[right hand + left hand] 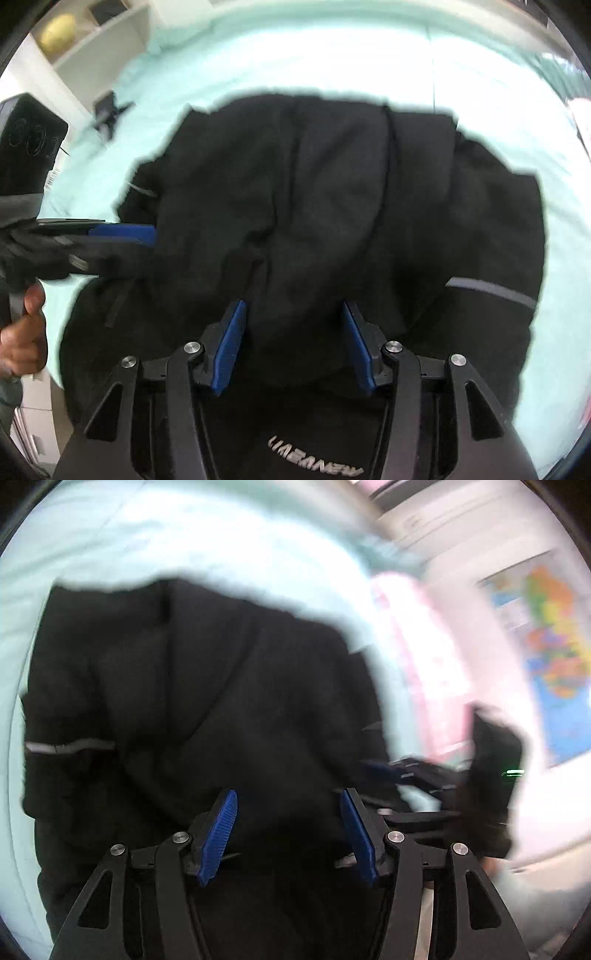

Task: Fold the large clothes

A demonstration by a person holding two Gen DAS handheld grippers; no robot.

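A large black jacket (192, 686) with grey reflective stripes lies bunched on a pale mint bed sheet (221, 535); it also fills the right wrist view (332, 192), with a silver logo near the bottom. My left gripper (288, 805) is open, its blue pads spread just above the jacket's near edge, holding nothing. My right gripper (293, 314) is open too, with a fold of black fabric lying between its spread blue pads. The left gripper also shows at the left edge of the right wrist view (122, 234), beside the jacket.
The sheet (332, 55) spreads around the jacket. A small black object (107, 110) lies on the bed at far left. White shelves with a yellow ball (59, 31) stand behind. A pink wall and a colourful map poster (550, 646) are to the right.
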